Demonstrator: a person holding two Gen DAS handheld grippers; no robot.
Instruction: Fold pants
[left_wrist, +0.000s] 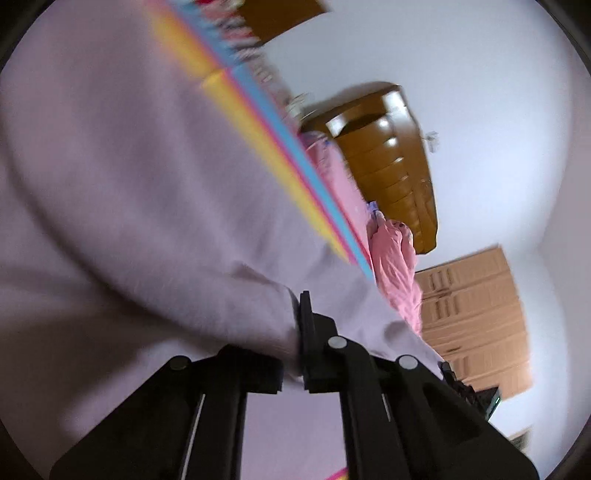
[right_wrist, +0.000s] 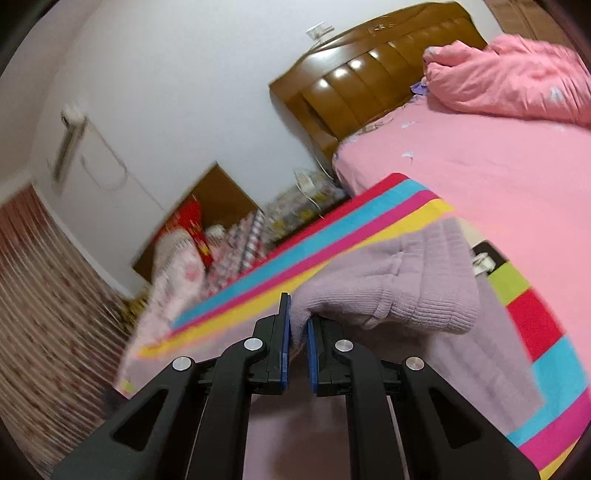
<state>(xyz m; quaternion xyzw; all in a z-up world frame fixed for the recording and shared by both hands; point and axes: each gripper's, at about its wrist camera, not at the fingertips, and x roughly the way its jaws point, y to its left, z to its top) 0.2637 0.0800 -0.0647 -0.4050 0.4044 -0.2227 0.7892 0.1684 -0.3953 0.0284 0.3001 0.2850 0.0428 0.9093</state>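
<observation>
The pants (left_wrist: 129, 221) are pale lilac knit fabric and fill the left half of the left wrist view, lifted and draped over the gripper. My left gripper (left_wrist: 295, 332) is shut on a fold of the pants; only one black finger shows, the other is hidden under cloth. In the right wrist view my right gripper (right_wrist: 298, 332) is shut on the pants (right_wrist: 399, 288) near a ribbed cuff that bunches up just beyond the blue pads (right_wrist: 283, 339). The rest of the pants lies below on a striped mat (right_wrist: 280, 254).
The striped mat lies on a bed with a pink sheet (right_wrist: 498, 177) and a pink duvet (right_wrist: 517, 77) near a brown headboard (right_wrist: 369, 81). A floral curtain (right_wrist: 40, 295) and a cluttered bedside area (right_wrist: 258, 229) are at the left. A wooden wardrobe (left_wrist: 476, 317) shows.
</observation>
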